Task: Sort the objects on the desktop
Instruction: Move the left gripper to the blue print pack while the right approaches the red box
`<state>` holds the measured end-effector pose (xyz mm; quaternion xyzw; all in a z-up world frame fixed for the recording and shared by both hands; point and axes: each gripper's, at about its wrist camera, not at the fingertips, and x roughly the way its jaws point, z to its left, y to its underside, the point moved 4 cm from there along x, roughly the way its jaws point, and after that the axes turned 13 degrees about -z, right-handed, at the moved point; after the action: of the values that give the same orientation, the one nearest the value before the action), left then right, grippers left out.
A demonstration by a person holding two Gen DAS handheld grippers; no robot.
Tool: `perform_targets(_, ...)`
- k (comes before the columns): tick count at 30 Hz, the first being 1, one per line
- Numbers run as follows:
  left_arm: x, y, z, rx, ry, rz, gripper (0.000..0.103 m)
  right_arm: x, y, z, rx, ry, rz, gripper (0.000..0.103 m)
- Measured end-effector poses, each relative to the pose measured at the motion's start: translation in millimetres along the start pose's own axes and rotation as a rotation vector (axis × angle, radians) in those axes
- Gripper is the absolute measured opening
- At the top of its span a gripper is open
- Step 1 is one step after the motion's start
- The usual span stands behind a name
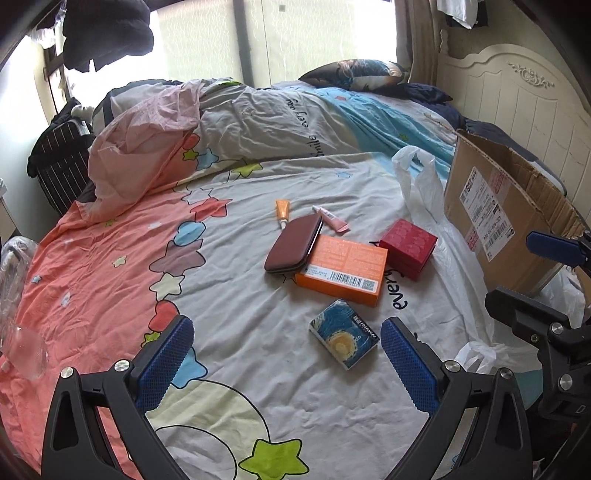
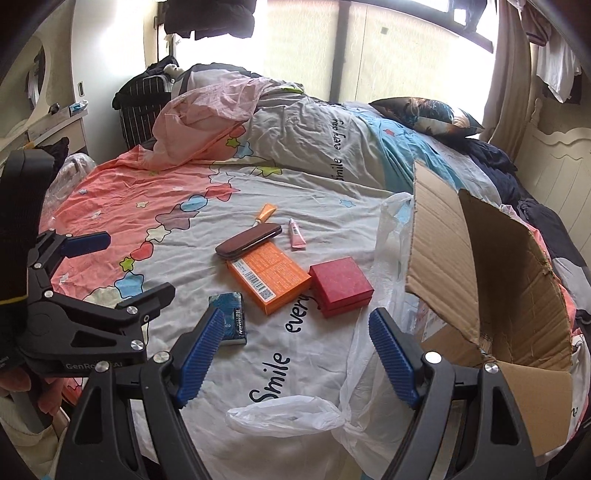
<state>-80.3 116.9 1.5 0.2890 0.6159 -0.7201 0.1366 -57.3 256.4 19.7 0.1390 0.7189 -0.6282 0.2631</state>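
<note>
Both grippers, left gripper (image 1: 286,363) and right gripper (image 2: 295,360), gape wide, holding nothing. Six items sit loose mid-bed: blue box (image 1: 344,339), orange box (image 1: 343,269), red box (image 1: 408,247), brown case (image 1: 293,243), two tubes (image 1: 282,212). Cardboard box (image 2: 491,280) at 3 o'clock looks mostly empty, so sorting's pretty much all left.

Bright window (image 1: 317,33), cream headboard (image 1: 517,92), bed (image 1: 92,258)

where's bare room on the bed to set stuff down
Free: the pink sheet left of the star border, and the grey stretch between the blue card box and the grippers. Crowded: around the orange box, brown case, red box and cardboard box.
</note>
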Motion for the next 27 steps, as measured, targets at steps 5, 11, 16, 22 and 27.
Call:
perform_targets(5,21.5,16.4,4.2,-0.011,0.011,0.042,0.103,18.1,8.7,6.1,-0.012,-0.009,0.036,0.078)
perform_targets(11,39.5,28.6,2.5,-0.016,0.016,0.075,0.103,37.9,16.7,4.3,0.002,-0.021,0.07,0.078)
perform_targets(16,55.2,39.5,1.0,-0.029,0.013,0.111,0.103,54.2,22.0,-2.6,0.014,-0.008,0.093,0.078)
perform_targets(22,69.8,47.0,-8.0,-0.024,0.024,0.133,0.103,70.5,29.7,-10.5,0.025,-0.015,0.121,0.078)
perform_targets(27,80.2,48.2,-16.4,-0.031,0.048,0.143,0.103,81.5,35.7,-14.2,0.015,-0.053,0.14,0.078)
